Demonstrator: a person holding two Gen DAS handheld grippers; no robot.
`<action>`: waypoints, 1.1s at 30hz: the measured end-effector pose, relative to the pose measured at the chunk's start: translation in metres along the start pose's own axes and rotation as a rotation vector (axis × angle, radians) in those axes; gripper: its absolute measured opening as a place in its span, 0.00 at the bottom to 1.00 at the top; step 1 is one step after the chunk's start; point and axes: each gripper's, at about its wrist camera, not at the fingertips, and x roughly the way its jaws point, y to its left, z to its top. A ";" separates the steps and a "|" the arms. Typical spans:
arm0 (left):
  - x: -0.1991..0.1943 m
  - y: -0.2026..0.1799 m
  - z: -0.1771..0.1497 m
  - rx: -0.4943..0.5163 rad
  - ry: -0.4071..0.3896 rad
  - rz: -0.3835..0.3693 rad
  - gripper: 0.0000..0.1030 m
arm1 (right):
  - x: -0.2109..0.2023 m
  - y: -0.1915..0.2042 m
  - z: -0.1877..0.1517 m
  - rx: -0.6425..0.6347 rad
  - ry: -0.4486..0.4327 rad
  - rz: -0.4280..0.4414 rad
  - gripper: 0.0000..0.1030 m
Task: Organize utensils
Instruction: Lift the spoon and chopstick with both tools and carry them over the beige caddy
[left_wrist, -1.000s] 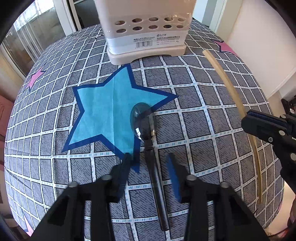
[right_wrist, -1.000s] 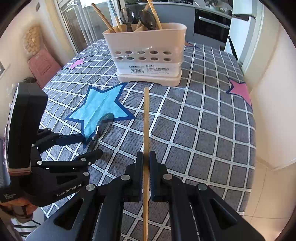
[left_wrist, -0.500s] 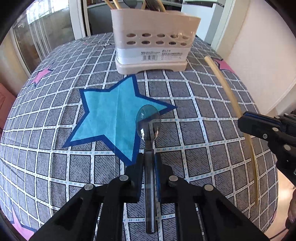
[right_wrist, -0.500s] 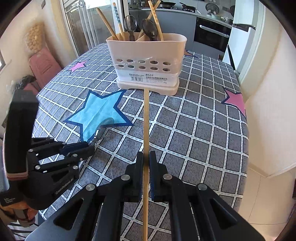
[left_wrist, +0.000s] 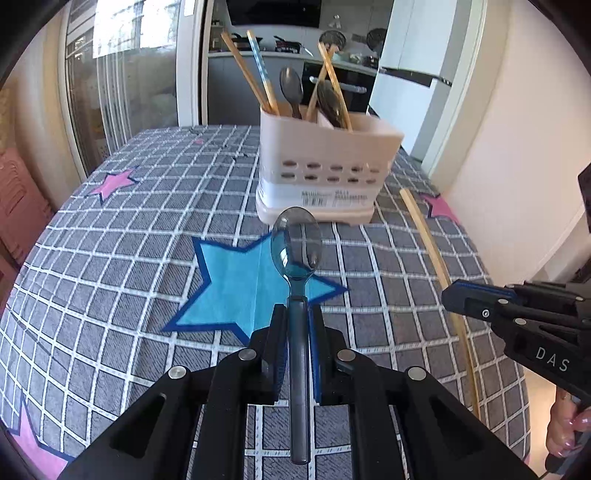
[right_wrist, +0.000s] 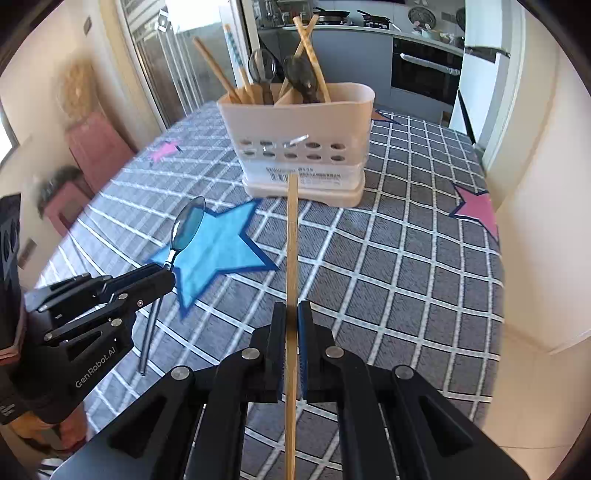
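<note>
My left gripper (left_wrist: 297, 314) is shut on a translucent blue spoon (left_wrist: 295, 243), held above the table with its bowl pointing forward; the spoon (right_wrist: 186, 225) and left gripper (right_wrist: 162, 277) also show in the right wrist view. My right gripper (right_wrist: 291, 314) is shut on a long wooden chopstick (right_wrist: 291, 236) that points at the utensil holder; the chopstick (left_wrist: 432, 251) and right gripper (left_wrist: 454, 295) also show in the left wrist view. The beige utensil holder (left_wrist: 325, 170) (right_wrist: 303, 144) stands at the far side and holds several chopsticks and spoons.
The table carries a grey checked cloth (left_wrist: 110, 243) with a blue star (left_wrist: 236, 284) and pink stars (right_wrist: 476, 206). The table edge and a white wall lie to the right. A kitchen counter and oven stand behind.
My left gripper closed on the spoon and lifted it off the cloth. My right gripper raised the chopstick, still shut on it. Both views tilted up toward the holder.
</note>
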 end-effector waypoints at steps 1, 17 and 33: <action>-0.004 0.000 0.004 -0.001 -0.017 -0.001 0.41 | -0.001 -0.001 0.001 0.008 -0.006 0.011 0.06; -0.018 0.005 0.071 -0.015 -0.153 -0.019 0.41 | -0.043 -0.027 0.066 0.080 -0.197 0.153 0.06; -0.015 0.013 0.144 -0.024 -0.271 -0.020 0.41 | -0.048 -0.051 0.138 0.127 -0.309 0.208 0.06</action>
